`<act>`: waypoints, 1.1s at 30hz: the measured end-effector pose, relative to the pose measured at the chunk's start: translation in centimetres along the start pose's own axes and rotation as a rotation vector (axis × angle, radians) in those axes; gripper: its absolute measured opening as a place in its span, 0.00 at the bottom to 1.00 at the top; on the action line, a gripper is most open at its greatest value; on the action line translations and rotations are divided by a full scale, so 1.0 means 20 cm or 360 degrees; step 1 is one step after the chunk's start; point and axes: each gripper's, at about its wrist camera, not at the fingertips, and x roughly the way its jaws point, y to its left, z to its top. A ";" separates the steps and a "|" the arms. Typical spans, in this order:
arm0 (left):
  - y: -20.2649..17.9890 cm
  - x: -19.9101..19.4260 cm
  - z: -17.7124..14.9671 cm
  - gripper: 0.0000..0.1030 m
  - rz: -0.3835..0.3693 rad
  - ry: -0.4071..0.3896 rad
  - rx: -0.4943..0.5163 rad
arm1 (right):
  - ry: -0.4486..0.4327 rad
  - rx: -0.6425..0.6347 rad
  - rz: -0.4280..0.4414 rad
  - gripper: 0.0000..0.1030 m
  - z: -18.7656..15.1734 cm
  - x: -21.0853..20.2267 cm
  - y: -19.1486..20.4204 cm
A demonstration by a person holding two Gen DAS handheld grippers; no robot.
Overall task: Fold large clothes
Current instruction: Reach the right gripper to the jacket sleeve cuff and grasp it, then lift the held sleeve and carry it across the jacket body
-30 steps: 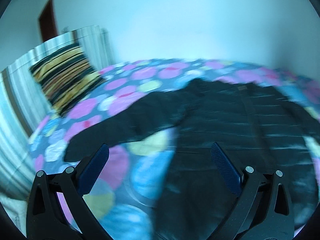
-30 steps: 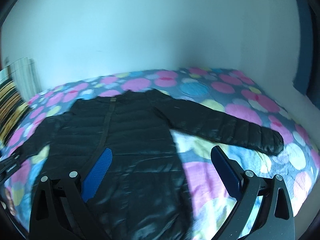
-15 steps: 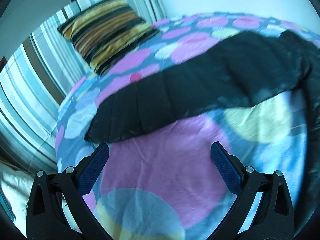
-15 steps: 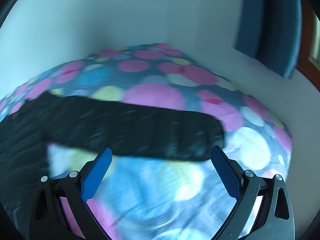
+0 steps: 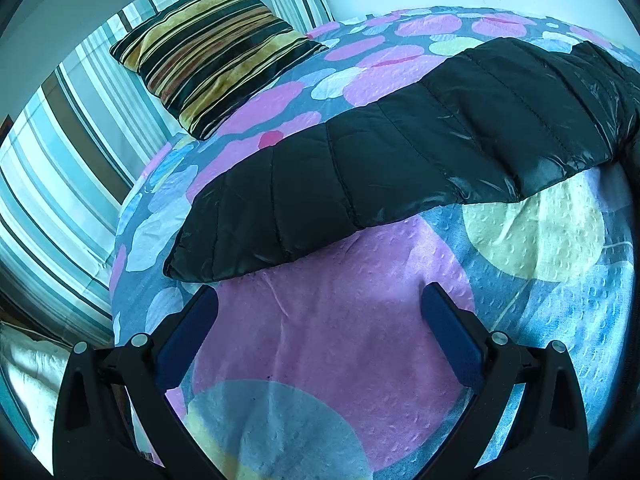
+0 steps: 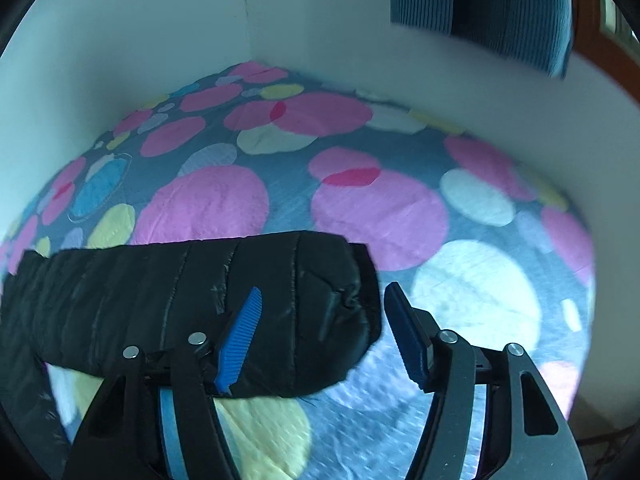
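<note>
A black quilted jacket lies spread on the bed. In the left wrist view one sleeve point(image 5: 380, 160) runs from upper right down to its cuff at lower left. My left gripper point(image 5: 318, 304) hovers open just short of that cuff, nothing between its fingers. In the right wrist view the other sleeve point(image 6: 180, 292) stretches in from the left. My right gripper point(image 6: 322, 300) is open, its jaws narrowed and straddling the cuff end, the left blue pad point(image 6: 240, 336) over the fabric. The jacket's body is out of view.
The bedspread point(image 5: 360, 340) is grey-blue with big pink, yellow and blue dots. A striped cushion point(image 5: 216, 52) lies at the bed's far left by striped bedding point(image 5: 60, 160). White walls point(image 6: 160, 40) meet at a corner behind the bed; a blue curtain point(image 6: 480, 4) hangs upper right.
Both grippers have swung outward from the jacket's body to its sleeve ends. The right gripper has dropped onto the cuff and its jaws have narrowed. The left has crept nearer its cuff.
</note>
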 end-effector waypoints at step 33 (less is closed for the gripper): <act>-0.02 -0.02 0.00 0.98 0.0042 -0.0005 0.0031 | -0.0342 -0.0536 0.0554 0.24 -0.18 -0.58 1.09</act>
